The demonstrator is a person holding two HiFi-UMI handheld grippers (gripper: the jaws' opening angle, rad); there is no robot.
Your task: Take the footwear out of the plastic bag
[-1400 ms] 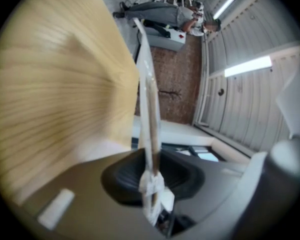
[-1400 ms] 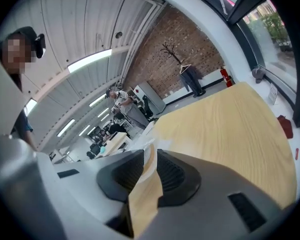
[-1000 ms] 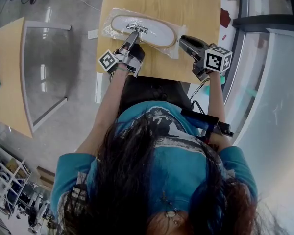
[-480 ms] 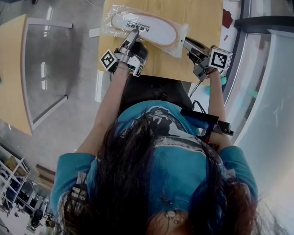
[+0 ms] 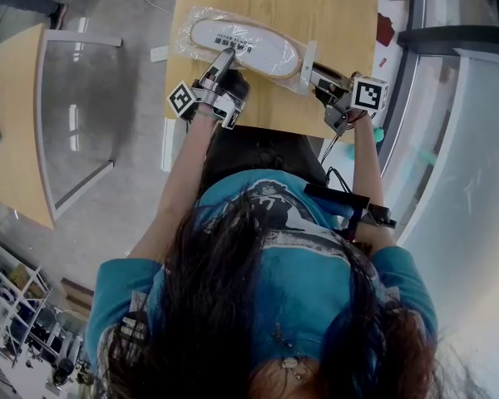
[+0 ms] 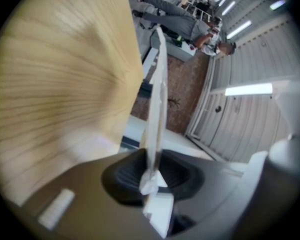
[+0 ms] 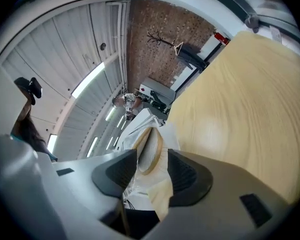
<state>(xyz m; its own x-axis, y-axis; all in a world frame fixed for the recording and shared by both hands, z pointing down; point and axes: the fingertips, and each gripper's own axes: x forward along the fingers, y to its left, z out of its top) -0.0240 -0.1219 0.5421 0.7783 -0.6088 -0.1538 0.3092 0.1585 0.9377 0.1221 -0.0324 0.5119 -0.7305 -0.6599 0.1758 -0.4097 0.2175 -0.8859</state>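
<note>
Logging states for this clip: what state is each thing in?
Clear plastic bag: full, edge pinched.
White flat slipper with tan rim: inside the bag.
Left gripper: shut on the bag's edge.
Right gripper: jaws have just been opening, slipper's bagged end between them, not pressed.

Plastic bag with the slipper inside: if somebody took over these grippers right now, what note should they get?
Left gripper: shut on the near edge of the plastic bag.
Right gripper: jaws have just been opening; the bagged end of the footwear sits between them, not pressed.
The bag is over the wooden table, with the footwear wholly inside.
Done: nothing is out yet.
Left: draw the footwear out of the bag.
</note>
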